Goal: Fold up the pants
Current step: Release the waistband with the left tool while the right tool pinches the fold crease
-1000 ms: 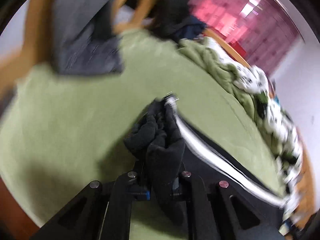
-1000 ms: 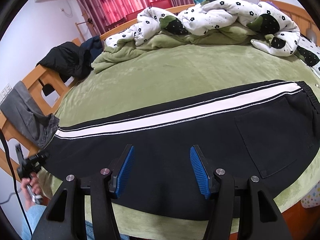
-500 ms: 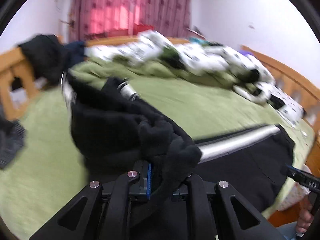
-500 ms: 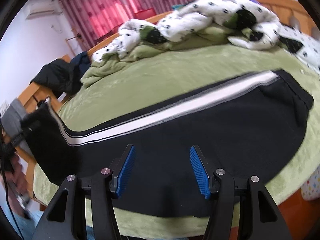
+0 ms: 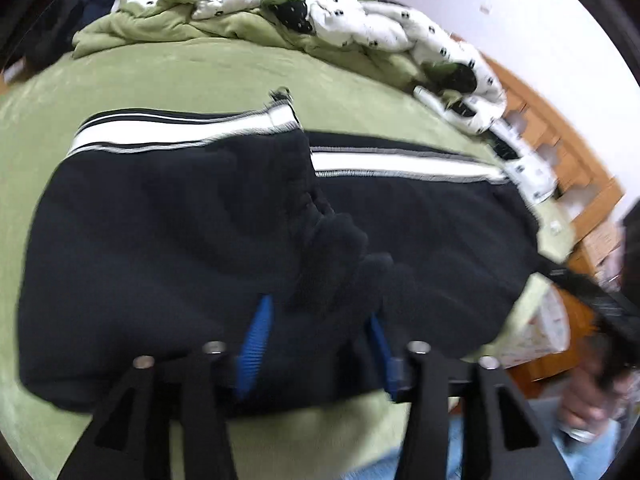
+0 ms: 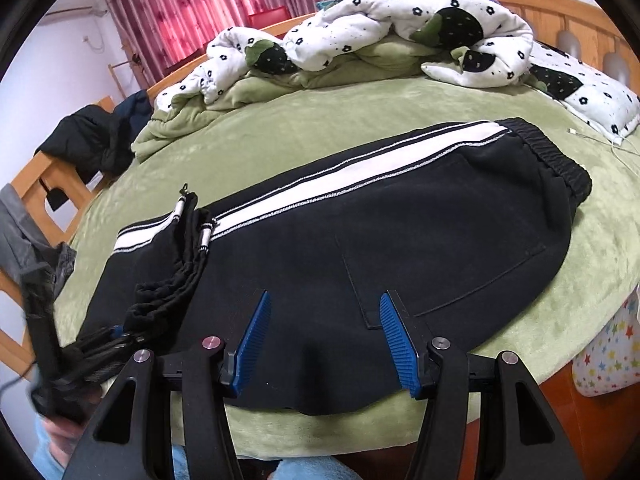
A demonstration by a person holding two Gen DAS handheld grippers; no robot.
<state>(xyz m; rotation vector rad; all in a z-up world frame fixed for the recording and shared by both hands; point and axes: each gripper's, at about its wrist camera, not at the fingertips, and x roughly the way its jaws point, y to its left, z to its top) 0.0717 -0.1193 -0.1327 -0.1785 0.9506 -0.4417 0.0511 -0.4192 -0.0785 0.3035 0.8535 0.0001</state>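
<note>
Black pants (image 6: 360, 240) with a white side stripe lie on the green bed, the leg ends folded over onto the middle; the waistband (image 6: 556, 160) is at the right. In the left wrist view the folded leg part (image 5: 160, 220) covers the left half of the pants. My left gripper (image 5: 316, 336) is open, its blue pads on either side of the bunched cuff (image 5: 340, 248). It also shows in the right wrist view (image 6: 116, 336) at the cuff. My right gripper (image 6: 324, 336) is open and empty above the pants' near edge.
A white flowered quilt (image 6: 360, 36) and a green blanket (image 6: 192, 116) are heaped at the far side of the bed. Dark clothes (image 6: 88, 144) hang on the wooden frame at the left. A cable (image 6: 600, 140) lies at the right. The bed's near edge (image 6: 320, 428) is close.
My left gripper carried the leg ends over onto the pants' middle, laid them down and opened. My right gripper stayed open over the near edge.
</note>
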